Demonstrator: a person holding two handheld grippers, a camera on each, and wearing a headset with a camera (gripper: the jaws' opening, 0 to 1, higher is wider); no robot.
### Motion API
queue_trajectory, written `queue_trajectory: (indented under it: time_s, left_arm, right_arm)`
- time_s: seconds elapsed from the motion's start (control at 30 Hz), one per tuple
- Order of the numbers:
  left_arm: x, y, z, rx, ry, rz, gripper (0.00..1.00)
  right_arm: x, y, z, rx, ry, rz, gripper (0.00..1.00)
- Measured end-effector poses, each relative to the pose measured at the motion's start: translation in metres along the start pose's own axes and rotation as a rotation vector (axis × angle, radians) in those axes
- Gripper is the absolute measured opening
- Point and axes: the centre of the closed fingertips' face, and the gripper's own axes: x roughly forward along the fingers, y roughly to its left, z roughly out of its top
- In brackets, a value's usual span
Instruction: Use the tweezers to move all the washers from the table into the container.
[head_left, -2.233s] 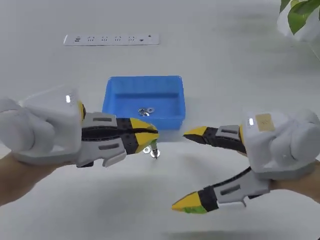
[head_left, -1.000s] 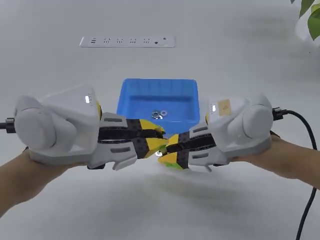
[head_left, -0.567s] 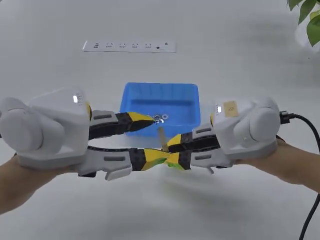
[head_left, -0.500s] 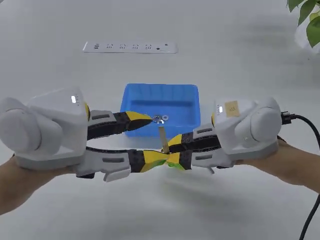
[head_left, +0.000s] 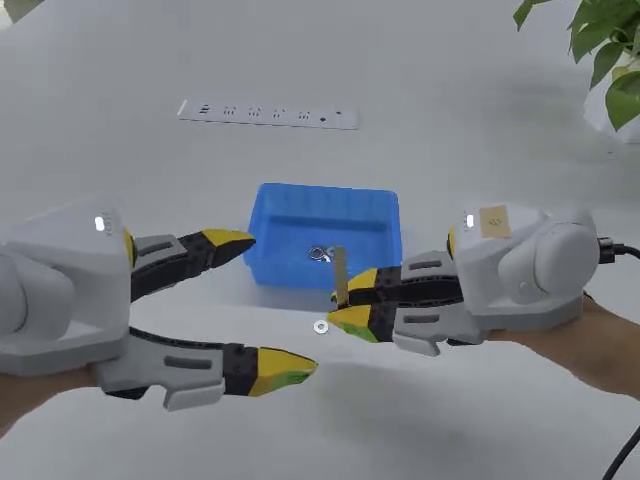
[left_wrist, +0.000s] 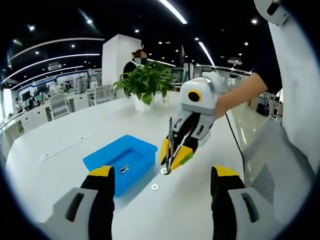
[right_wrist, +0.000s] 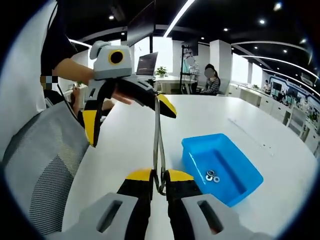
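one washer (head_left: 320, 326) lies flat on the white table (head_left: 470, 150), just off the near wall of the blue container (head_left: 285, 268). the container sits mid-table and already holds a few washers (head_left: 320, 254). the right gripper (head_left: 348, 300) is on the right side of the table, its jaws pinched together on the tweezers (head_left: 340, 272). the tweezers stand roughly upright across those jaws, their long axis leaning toward the container and their lower end low over the table. the washer on the table is just beside that lower end, on the side toward the left gripper (head_left: 262, 302) and slightly nearer the person. the left gripper hovers on the left side, its jaws spread wide with nothing between them. the right gripper is clearly the nearer one, so the pick likely needs only a small shift toward the washer and a dip of the tweezers. which end of the tweezers carries the tips is hard to tell.
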Motion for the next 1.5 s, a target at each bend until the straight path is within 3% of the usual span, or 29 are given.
queue_trajectory:
  time_s: [0.13,0.37,0.53,0.87,1.03,1.27,1.5]
  left_arm:
    - [-0.011,0.001,-0.007,-0.014,0.005,0.014,0.89]
    - [-0.027,0.001,-0.012,-0.068,-0.027,0.022,0.99]
    - [-0.032,0.003,-0.014,-0.073,-0.039,0.032,0.99]
    - [-0.037,0.005,-0.024,-0.089,-0.046,0.045,0.99]
    - [-0.041,0.005,-0.029,-0.102,-0.041,0.054,0.99]
    - [-0.053,0.009,-0.036,-0.127,-0.037,0.086,0.99]
    - [-0.052,0.010,-0.045,-0.148,-0.015,0.099,0.99]
  right_arm:
    - [-0.001,-0.004,0.012,-0.007,-0.014,-0.015,0.11]
    - [-0.008,-0.014,0.034,-0.036,-0.034,-0.034,0.11]
    - [-0.015,-0.024,0.042,-0.052,-0.034,-0.051,0.11]
    - [-0.012,-0.072,0.062,-0.025,-0.078,-0.109,0.11]
    - [0.004,-0.087,0.056,-0.002,-0.080,-0.107,0.11]
    - [0.034,-0.108,0.030,0.055,-0.057,-0.113,0.11]
    - [0.054,-0.112,0.013,0.087,-0.032,-0.113,0.11]
